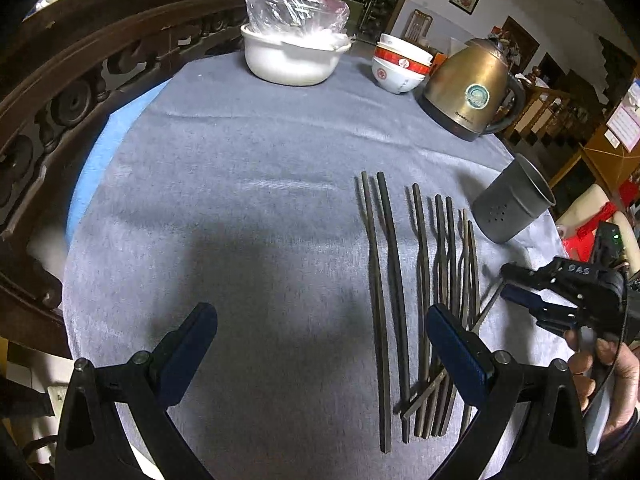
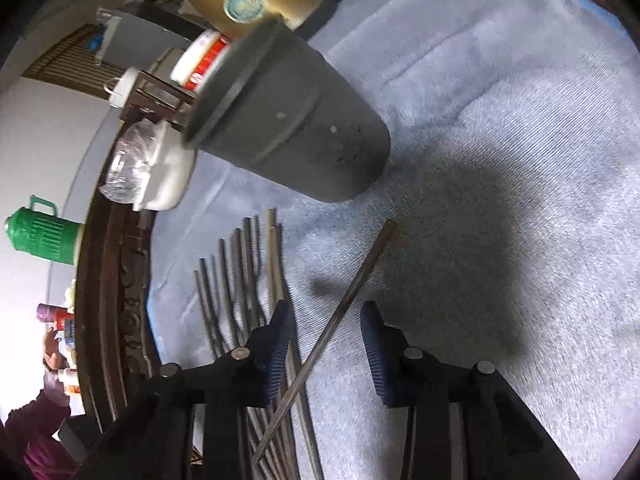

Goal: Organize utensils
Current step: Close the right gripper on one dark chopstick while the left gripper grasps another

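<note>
One slanted dark metal chopstick (image 2: 340,308) lies between the right tool's (image 2: 326,344) narrowed, untouching pads, awaiting pinching and lifting toward the grey cylindrical holder (image 2: 296,128).

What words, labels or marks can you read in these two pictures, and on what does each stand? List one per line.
"DAS": handwritten on the right tongs.
Brand name on the kettle base: too blurred to read.
Round teal sticker on the kettle: text too small.
Red emblems on the stacked bowls: unreadable.
Wall poster at the far right: too small.
</note>
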### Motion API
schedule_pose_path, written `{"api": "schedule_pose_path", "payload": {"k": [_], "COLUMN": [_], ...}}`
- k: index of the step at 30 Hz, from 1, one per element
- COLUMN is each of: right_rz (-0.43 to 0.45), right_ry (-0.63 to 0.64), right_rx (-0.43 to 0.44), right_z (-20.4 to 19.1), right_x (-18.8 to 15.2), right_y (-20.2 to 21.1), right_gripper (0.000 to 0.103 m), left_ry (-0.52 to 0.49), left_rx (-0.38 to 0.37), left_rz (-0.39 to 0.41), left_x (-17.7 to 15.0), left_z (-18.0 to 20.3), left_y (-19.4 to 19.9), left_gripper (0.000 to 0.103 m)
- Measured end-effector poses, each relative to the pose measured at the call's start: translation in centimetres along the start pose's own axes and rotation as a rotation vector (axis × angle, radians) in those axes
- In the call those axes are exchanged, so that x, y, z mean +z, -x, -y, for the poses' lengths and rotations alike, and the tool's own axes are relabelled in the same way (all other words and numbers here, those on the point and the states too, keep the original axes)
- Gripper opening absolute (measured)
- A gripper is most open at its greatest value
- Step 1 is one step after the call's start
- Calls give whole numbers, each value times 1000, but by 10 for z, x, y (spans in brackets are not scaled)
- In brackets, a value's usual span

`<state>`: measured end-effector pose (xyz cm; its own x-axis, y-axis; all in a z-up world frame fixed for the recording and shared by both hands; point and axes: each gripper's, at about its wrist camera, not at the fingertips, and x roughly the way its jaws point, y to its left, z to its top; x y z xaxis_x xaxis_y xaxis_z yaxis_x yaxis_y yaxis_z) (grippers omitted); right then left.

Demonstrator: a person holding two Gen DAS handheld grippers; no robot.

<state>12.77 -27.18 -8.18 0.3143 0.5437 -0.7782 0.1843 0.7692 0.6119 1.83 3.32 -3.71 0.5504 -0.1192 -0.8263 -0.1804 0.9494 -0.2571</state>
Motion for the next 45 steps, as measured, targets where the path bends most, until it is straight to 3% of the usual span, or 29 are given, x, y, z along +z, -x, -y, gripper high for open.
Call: {"api": "schedule_pose_path", "payload": {"k": [2, 10, 14, 19, 23, 25, 27, 35, 38, 40, 41, 42, 43, 44, 45], "right_rz": [-17, -18, -25, -35, -41, -45, -50, -157, -212, -238, -246, -253, -265, -276, -286], "right_ry": [32, 304, 358, 371, 369, 375, 387, 544, 577, 584, 584, 581, 575, 574, 575], "right_rx": [-10, -99, -104, -81, -63, -64, -71, -144, -185, -201, -203, -202, -199, -200, -200], "right_z": [-4, -37, -38, -32, -28, -26, -28, -49, -60, -64, -65, -67, -67, -68, -69], "right_x": [2, -4, -8, -9, -9, -9, -9, -8, -3, 0, 1, 3, 6, 7, 8], "right_y": [-5, -13, -18, -15, -14, -11, -12, -20, -27, -31, -32, -34, -35, -36, -37], "right_gripper": [14, 9, 9, 9, 9, 9, 9, 10, 11, 11, 11, 11, 11, 11, 11], "left_ry": [-1, 80, 64, 69, 51, 46, 54, 76, 60, 45, 32, 28, 21, 8, -2], "left_rx": [0, -27, 15, 48, 85, 93, 84, -1, 2, 3, 20, 27, 39, 47, 45], "left_rz": [-15, -158, -201, -324, -348, -363, -396, -481, -491, -487, -478, -474, -477, -476, -486], "left_x": [5, 35, 49, 55, 54, 55, 56, 37, 44, 54, 58, 60, 61, 62, 62], "left_z": [2, 7, 20, 31, 38, 40, 37, 20, 19, 22, 23, 25, 26, 27, 28], "left_y": [-5, -44, -55, -77, -82, -85, -88, -77, -79, -80, -82, -83, -84, -84, -86], "left_gripper": [103, 103, 97, 55, 44, 17, 7, 5, 16, 37, 37, 37, 29, 14, 5]}}
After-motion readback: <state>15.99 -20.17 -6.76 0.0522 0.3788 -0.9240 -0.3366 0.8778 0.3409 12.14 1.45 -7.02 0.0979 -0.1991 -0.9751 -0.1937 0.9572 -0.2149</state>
